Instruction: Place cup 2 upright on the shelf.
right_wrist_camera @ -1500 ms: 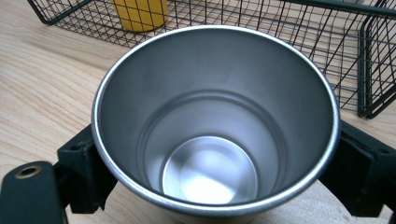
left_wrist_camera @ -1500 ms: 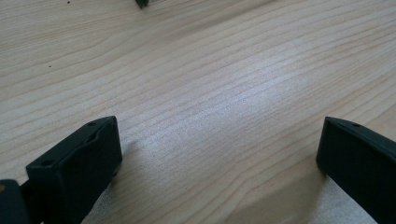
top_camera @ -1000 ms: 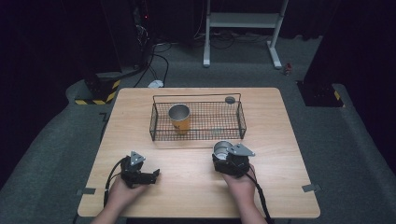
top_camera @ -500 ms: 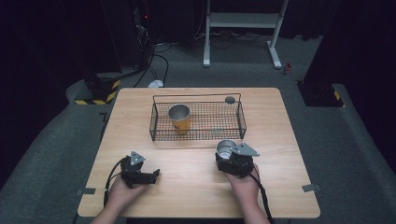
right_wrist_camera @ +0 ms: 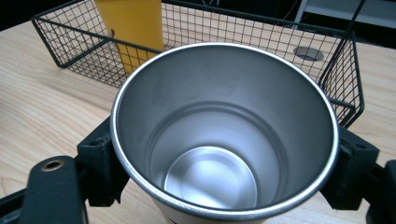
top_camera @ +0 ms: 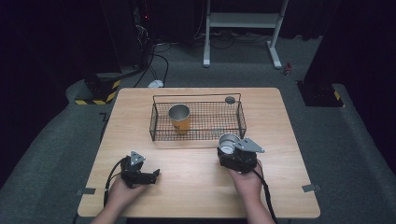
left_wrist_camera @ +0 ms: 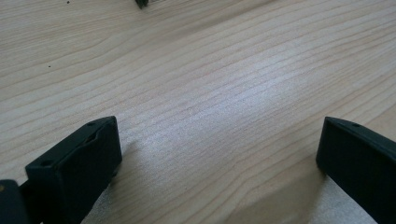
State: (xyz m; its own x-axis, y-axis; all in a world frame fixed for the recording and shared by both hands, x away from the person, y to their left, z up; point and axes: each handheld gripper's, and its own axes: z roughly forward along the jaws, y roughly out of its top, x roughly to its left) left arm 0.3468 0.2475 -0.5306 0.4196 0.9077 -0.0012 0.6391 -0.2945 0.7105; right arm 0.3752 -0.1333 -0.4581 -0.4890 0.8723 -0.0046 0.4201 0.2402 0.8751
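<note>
The right hand-held gripper (top_camera: 229, 148) is clamped on a steel cup (top_camera: 228, 142), one jaw on each side of the wall just below the rim, and the cup sits upright just in front of the wire basket (top_camera: 196, 136), near that basket's right front corner. My guess is the cup is headed into the basket. The main risk is the front wall — if the cup is carried forward without enough lift, its base could catch the top wire and tip or slip out of the smooth-sided grip.

Inside the basket, toward its left end, a yellow cup with a steel rim (top_camera: 179, 118) stands upright and looks empty; the held cup is empty too, its bare bottom plain in the right gripper view (right_wrist_camera: 212, 175).

The left hand-held gripper (top_camera: 148, 176) rests on the counter (top_camera: 196, 186) well left of the basket's front, jaws apart — holding nothing.
</note>
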